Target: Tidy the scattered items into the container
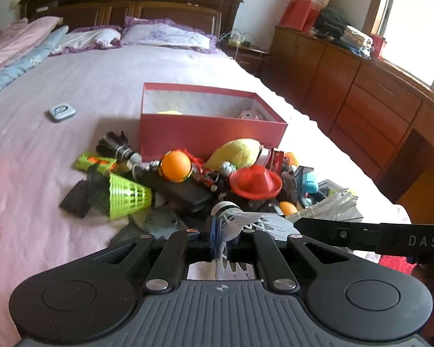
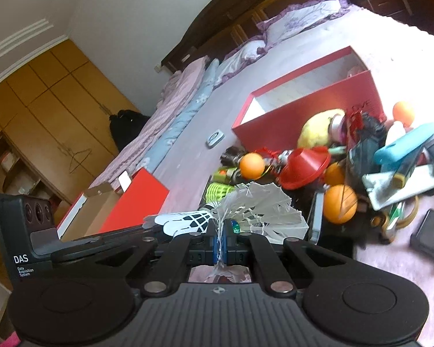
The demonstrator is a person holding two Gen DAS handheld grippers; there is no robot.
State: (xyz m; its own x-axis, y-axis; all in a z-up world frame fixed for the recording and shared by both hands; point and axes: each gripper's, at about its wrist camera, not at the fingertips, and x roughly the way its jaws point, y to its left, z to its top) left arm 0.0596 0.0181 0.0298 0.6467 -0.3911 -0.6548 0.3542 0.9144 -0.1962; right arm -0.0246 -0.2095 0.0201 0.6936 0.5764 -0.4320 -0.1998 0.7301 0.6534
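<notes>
An open red box [image 1: 211, 133] stands on the bed, also in the right wrist view [image 2: 306, 110]. In front of it lies a pile: a yellow plush [image 1: 237, 151], an orange ball [image 1: 176, 165], a red toy hat [image 1: 256, 182], a green shuttlecock [image 1: 128, 195], a black feather shuttlecock [image 1: 115, 144]. My left gripper [image 1: 220, 231] is shut on a white shuttlecock [image 1: 237, 217] with a striped cork. My right gripper [image 2: 221, 240] is shut on the feathers of another white shuttlecock [image 2: 260, 205]. Both hover at the pile's near side, close together.
A small white round device [image 1: 61, 112] lies on the pink sheet to the left. A red lid and cardboard box [image 2: 124, 199] sit at the bed's left edge. Wooden drawers [image 1: 376, 101] line the right wall. Pillows [image 1: 165, 34] lie at the headboard.
</notes>
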